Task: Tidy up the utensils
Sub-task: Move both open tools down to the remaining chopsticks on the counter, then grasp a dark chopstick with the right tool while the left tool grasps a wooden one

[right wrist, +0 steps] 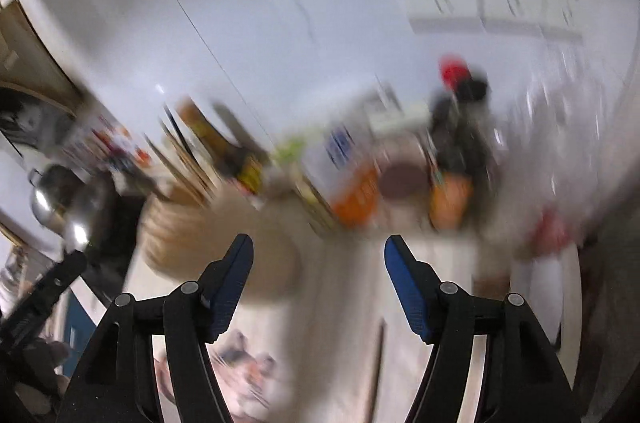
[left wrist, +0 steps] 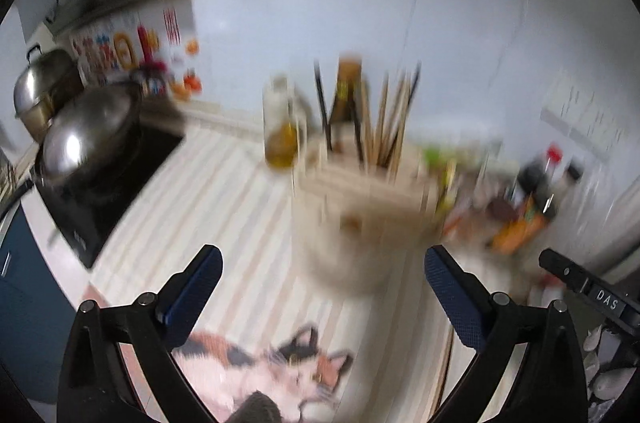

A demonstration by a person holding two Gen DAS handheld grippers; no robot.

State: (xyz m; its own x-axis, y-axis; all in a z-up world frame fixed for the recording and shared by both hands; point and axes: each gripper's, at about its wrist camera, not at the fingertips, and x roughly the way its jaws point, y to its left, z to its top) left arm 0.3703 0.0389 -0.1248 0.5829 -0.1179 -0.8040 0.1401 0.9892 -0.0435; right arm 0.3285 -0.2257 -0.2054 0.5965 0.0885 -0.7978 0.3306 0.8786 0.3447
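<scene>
Striped countertop cloth (left wrist: 224, 191) across the lower half of both blurred views, printed with a cat picture (left wrist: 272, 363) at bottom centre of the left wrist view. Left gripper (left wrist: 323, 279) at the bottom edge, blue-padded fingers (left wrist: 200, 287) spread wide, nothing between them. Just beyond the gap, centre frame, a pale round utensil holder (left wrist: 360, 223), smeared by motion, with chopsticks (left wrist: 388, 119) standing upright in it; a second cluster of dark sticks beside them, too blurred to name. Behind and left of the holder, an oil bottle (left wrist: 280, 127); further left, a steel wok (left wrist: 92, 131) on a black cooktop (left wrist: 116, 191), with a lidded pot (left wrist: 44, 87) at the far left edge. Jars and packets (left wrist: 524, 207) crowded at centre right, against a white wall (left wrist: 360, 3). Right gripper (right wrist: 319, 283) likewise wide apart and empty at the bottom of its own view, a thin brown stick (right wrist: 376, 371) lying on the cloth below the gap, utensil holder (right wrist: 208, 243) left of centre, tilted in frame.
</scene>
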